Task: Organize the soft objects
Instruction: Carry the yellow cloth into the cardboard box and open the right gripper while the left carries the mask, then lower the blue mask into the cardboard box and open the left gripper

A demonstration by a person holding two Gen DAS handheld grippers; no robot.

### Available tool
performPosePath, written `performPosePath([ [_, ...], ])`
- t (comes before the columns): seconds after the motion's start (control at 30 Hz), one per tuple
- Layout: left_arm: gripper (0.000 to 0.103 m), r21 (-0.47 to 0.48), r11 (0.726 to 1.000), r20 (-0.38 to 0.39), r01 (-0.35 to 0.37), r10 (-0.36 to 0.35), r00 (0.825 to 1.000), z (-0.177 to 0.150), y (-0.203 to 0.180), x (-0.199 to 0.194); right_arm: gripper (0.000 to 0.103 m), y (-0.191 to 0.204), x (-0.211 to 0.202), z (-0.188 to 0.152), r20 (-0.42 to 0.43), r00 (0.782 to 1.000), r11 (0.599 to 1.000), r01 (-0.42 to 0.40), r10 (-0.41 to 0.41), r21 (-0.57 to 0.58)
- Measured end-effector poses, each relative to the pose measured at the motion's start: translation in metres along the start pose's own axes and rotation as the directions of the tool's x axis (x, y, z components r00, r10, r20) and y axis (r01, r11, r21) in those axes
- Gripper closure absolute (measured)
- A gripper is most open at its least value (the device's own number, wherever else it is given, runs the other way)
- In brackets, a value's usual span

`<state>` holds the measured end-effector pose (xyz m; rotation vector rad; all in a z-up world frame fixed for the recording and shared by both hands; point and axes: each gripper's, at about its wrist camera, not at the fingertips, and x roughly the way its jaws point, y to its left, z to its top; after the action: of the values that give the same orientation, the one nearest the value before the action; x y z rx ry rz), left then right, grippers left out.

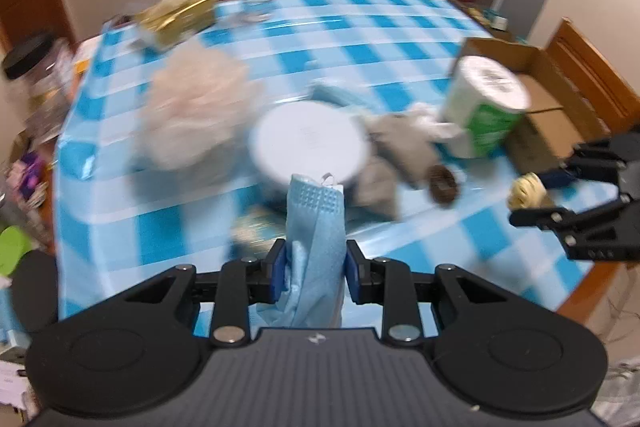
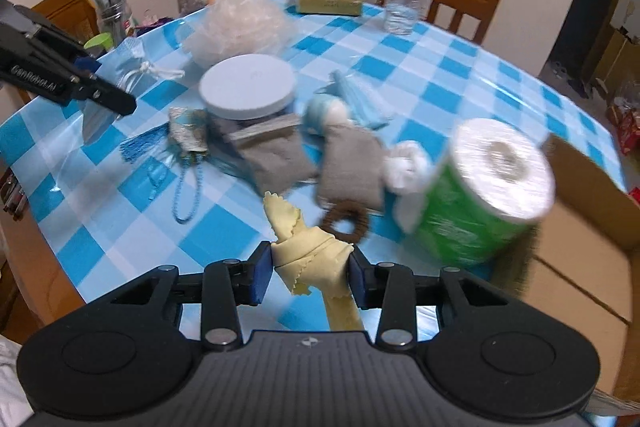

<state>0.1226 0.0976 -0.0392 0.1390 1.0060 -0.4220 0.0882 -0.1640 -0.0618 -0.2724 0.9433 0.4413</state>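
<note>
Paper roll on table, beside box

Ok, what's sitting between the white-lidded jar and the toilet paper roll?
Two grey cloth pouches and a small white wad lie between the white-lidded jar and the toilet paper roll. The right wrist view shows it best.

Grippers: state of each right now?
Left gripper: closed on the light blue cloth.
Right gripper: closed on the pale yellow cloth.
</note>
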Motion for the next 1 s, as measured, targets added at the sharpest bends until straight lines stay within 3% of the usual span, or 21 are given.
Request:
performPosePath([
  [0.47, 0.075, 0.126, 0.983, 0.044, 0.136, -0.143, 0.989, 0.046, -0.132, 0.011, 0.058, -0.124, -0.053, -0.024, 0.055, 0.985, 0.986, 0.158, -0.161, 0.059],
  [0.5, 0.075, 0.135, 0.981, 0.047, 0.14, -0.147, 0.988, 0.05, -0.139, 0.012, 0.055, -0.131, -0.052, -0.024, 0.057, 0.985, 0.985, 0.159, -0.163, 0.064],
  [0.57, 0.075, 0.15, 0.978, 0.052, 0.142, -0.151, 0.987, 0.057, -0.153, 0.017, 0.035, -0.143, -0.05, -0.026, 0.071, 0.984, 0.984, 0.158, -0.164, 0.082],
  [0.63, 0.075, 0.163, 0.975, 0.056, 0.149, -0.16, 0.986, 0.065, -0.167, 0.023, 0.001, -0.151, -0.049, -0.029, 0.098, 0.982, 0.983, 0.153, -0.162, 0.097],
  [0.73, 0.075, 0.187, 0.97, 0.064, 0.153, -0.167, 0.984, 0.078, -0.187, 0.029, 0.0, -0.157, -0.051, -0.036, 0.124, 0.984, 0.988, 0.115, -0.128, 0.105],
  [1.0, 0.075, 0.257, 0.949, 0.087, 0.182, -0.21, 0.974, 0.117, -0.236, 0.049, 0.0, -0.159, -0.053, -0.056, 0.1, 0.988, 0.988, 0.107, -0.119, 0.114],
])
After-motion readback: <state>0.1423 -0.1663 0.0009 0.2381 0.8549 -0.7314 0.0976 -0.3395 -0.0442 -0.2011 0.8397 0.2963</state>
